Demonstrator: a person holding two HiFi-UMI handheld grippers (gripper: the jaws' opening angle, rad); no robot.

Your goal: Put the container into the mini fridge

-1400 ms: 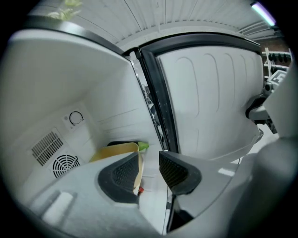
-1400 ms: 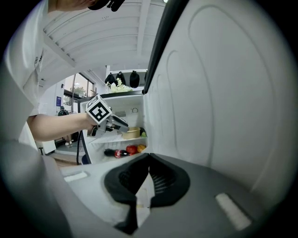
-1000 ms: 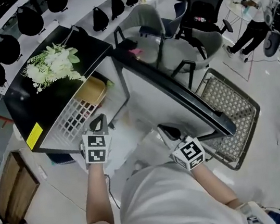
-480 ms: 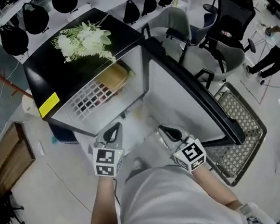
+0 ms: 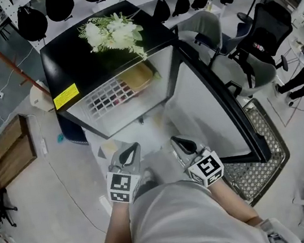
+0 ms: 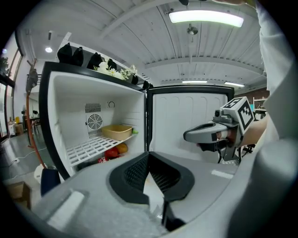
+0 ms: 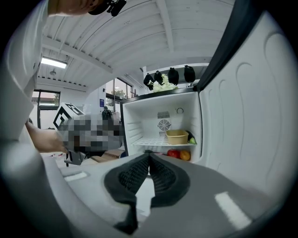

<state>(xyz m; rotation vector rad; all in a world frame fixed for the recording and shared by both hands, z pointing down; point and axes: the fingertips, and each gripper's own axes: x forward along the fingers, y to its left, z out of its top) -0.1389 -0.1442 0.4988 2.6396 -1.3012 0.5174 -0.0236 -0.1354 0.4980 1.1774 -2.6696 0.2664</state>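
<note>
Now that the left gripper (image 5: 129,150) and right gripper (image 5: 179,142) have drawn back to 6 o'clock of the open mini fridge (image 5: 72,50), both with jaws together and empty, one yellow container (image 5: 137,77) sits on its wire shelf (image 5: 105,97) at 12 o'clock, two fruits (image 7: 173,153) beneath.

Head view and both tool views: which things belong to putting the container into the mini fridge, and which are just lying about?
Job: mini fridge, open door, yellow container on the shelf, left tool, right tool, both shut.
Lying about: flowers, fruit, office chair, wooden crate.
</note>
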